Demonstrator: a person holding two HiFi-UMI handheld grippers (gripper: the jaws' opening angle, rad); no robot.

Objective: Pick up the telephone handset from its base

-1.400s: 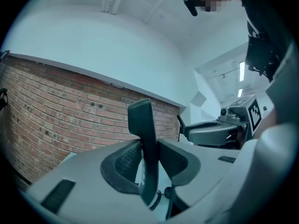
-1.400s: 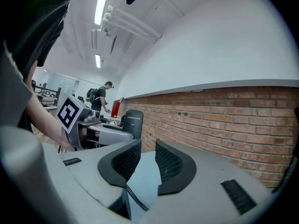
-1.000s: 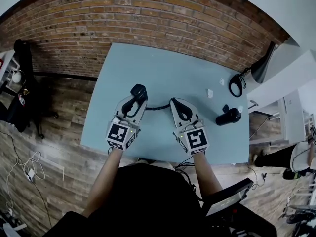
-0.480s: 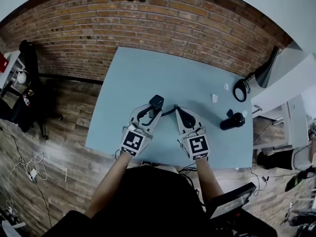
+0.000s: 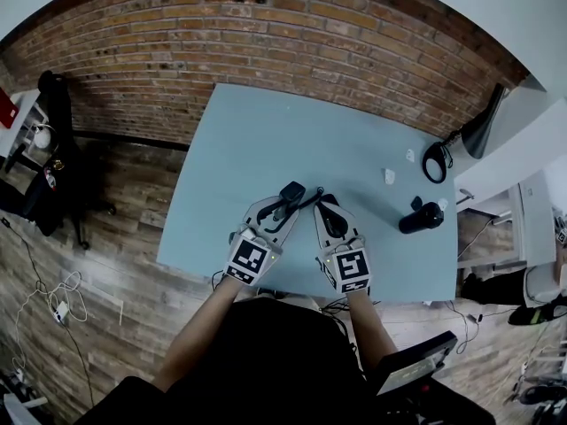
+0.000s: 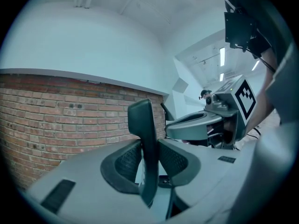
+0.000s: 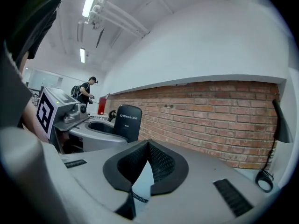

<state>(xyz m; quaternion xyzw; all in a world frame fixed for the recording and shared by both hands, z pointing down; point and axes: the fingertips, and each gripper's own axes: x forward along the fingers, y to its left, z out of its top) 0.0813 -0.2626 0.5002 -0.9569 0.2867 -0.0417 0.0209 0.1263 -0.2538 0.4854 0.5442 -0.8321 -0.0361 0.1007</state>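
Closest to the person, the left gripper (image 5: 278, 211) has its jaws clamped on the black plastic telephone handset (image 5: 291, 191), which stands upright between the ribbed pads (its earpiece end rising above them) over the near part of the pale blue-grey table (image 5: 266, 131). Just beside it, the right gripper (image 5: 327, 208) has its jaws pressed together on nothing. Farther right lies a black cylindrical bottle (image 5: 423, 217). Beyond stand a black desk lamp (image 5: 483, 129) and the red brick wall (image 5: 266, 34).
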